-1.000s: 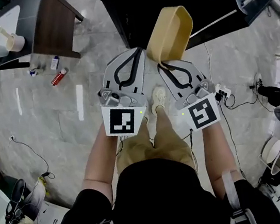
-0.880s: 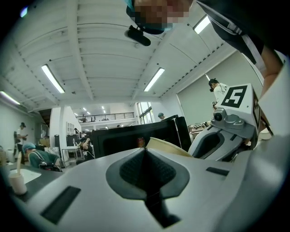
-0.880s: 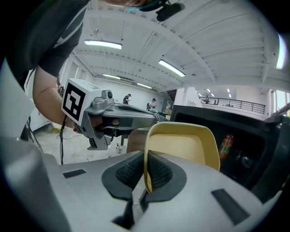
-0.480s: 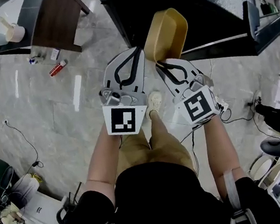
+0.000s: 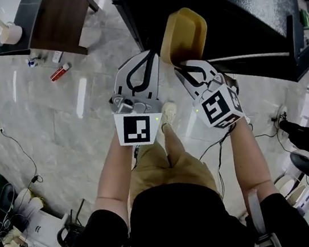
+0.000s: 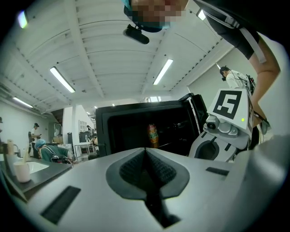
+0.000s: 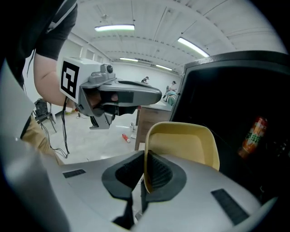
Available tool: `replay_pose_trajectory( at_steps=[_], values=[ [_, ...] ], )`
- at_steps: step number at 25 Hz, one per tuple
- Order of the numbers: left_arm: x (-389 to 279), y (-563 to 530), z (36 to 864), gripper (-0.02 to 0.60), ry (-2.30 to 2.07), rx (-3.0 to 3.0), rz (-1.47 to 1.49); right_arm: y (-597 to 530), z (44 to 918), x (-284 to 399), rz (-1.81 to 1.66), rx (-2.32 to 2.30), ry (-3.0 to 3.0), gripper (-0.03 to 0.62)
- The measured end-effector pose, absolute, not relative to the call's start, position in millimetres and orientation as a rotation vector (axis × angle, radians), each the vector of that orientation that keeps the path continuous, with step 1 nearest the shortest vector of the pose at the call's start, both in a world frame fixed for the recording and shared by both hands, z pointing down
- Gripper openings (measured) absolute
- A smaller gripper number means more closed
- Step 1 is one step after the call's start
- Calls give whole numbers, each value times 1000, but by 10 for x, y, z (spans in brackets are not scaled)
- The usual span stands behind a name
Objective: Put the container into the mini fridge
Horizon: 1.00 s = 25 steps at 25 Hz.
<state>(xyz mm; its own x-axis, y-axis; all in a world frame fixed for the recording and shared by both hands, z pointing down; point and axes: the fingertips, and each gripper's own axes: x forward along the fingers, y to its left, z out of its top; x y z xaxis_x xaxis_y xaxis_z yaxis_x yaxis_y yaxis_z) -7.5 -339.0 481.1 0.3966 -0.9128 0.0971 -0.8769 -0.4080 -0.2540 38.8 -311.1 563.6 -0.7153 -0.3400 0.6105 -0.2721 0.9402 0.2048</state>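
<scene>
Glossy grey marble floor [image 5: 58,134]; dark brown desk [image 5: 59,22] at upper left; white ribbed ceiling [image 6: 104,59] with long strip lights [image 6: 63,79] overhead.

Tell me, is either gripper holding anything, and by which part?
The right gripper pinches the container by the near edge of its wall. The left gripper is shut and empty.

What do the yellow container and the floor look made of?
The yellow rounded container looks like matte plastic: thin, smooth moulded wall. The grey veined floor is probably polished stone or tile: reflected light streaks, joint lines.
</scene>
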Motion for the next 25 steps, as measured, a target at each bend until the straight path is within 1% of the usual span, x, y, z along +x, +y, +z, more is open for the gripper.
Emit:
replay_pose_trajectory(
  at_steps=[6, 14, 25],
  values=[
    [-359, -3629, 4980, 23, 1607, -2492, -337, -3317, 5898, 109, -142, 339, -2317, 43],
    [-745, -3936, 5111, 23, 1630, -2514, -308, -3821, 6210, -165, -156, 350, -2223, 43],
    [-851, -4080, 5288, 23, 1599, -2459, -366, -4333, 6550, -225, -187, 335, -2146, 43]
  ],
)
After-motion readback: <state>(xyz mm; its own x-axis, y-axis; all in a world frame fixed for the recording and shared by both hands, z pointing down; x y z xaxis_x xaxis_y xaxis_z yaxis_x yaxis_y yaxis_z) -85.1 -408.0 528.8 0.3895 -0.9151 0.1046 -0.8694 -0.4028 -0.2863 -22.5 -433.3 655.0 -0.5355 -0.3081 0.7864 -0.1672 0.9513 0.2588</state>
